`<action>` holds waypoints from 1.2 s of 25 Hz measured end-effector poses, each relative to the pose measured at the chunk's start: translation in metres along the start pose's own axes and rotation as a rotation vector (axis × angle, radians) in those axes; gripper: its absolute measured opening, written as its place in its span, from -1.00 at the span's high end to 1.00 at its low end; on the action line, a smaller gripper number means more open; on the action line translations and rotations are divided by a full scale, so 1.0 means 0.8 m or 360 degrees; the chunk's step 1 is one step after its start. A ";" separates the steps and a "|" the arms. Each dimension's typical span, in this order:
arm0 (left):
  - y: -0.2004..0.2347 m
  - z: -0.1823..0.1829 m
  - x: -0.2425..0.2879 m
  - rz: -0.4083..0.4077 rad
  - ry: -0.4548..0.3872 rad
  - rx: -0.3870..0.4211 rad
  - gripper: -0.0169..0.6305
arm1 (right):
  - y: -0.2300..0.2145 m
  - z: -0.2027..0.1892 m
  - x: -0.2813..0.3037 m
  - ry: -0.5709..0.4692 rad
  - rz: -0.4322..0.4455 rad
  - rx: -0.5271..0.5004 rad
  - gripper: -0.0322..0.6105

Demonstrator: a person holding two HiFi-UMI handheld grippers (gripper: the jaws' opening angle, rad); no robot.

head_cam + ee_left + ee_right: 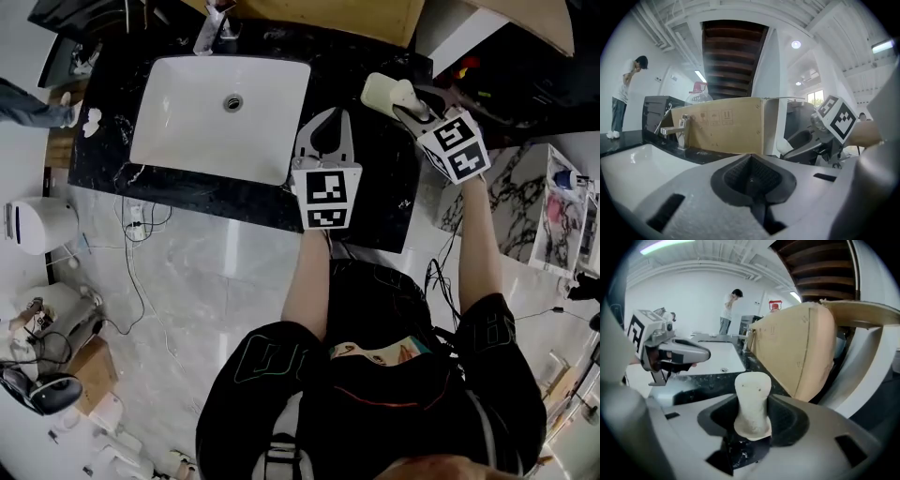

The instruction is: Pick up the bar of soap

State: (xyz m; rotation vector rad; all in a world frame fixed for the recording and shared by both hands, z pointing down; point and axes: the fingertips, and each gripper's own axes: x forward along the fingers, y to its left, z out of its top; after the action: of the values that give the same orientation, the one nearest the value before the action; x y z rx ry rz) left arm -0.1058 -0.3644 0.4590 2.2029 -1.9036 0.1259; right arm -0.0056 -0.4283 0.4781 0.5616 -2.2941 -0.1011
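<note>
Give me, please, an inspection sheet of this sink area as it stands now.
Surface: black marble counter, empty white sink, tap behind.
Job's things: soap, held by the right gripper.
Clutter: small white lump at the counter's left end.
Grippers: right gripper shut on the soap; left gripper shut, empty.
Cables: cables loose on the floor beside the counter.
Surroundings: cardboard box behind the counter; someone standing far off.
</note>
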 end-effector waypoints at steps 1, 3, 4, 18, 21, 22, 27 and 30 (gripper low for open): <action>-0.002 0.003 -0.008 0.0017 -0.0013 0.0006 0.92 | 0.003 0.003 -0.010 -0.0052 -0.0013 0.0029 0.28; -0.006 0.011 -0.023 0.0056 -0.0043 0.0011 0.92 | 0.005 0.009 -0.033 -0.0156 -0.0039 0.0097 0.28; -0.009 0.016 -0.030 0.0073 -0.0060 0.0015 0.92 | 0.002 0.010 -0.045 -0.0209 -0.0060 0.0142 0.28; -0.064 0.062 -0.080 0.0106 -0.0195 0.0119 0.92 | 0.026 0.015 -0.193 -0.0877 -0.0246 0.0503 0.29; -0.065 0.073 -0.088 0.0120 -0.0209 0.0155 0.92 | 0.027 0.005 -0.206 -0.0926 -0.0257 0.0524 0.29; -0.063 0.077 -0.090 0.0128 -0.0215 0.0168 0.92 | 0.024 0.003 -0.210 -0.0951 -0.0261 0.0550 0.29; -0.057 0.091 -0.097 0.0163 -0.0239 0.0212 0.92 | 0.012 -0.002 -0.226 -0.0976 -0.0349 0.0564 0.29; -0.062 0.097 -0.096 0.0151 -0.0250 0.0229 0.92 | 0.011 0.002 -0.231 -0.0971 -0.0400 0.0538 0.29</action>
State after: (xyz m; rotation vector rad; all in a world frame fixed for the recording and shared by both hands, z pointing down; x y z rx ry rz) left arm -0.0747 -0.3015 0.3620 2.2745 -2.1467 0.1116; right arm 0.1038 -0.3423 0.3564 1.1184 -2.8406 -0.0020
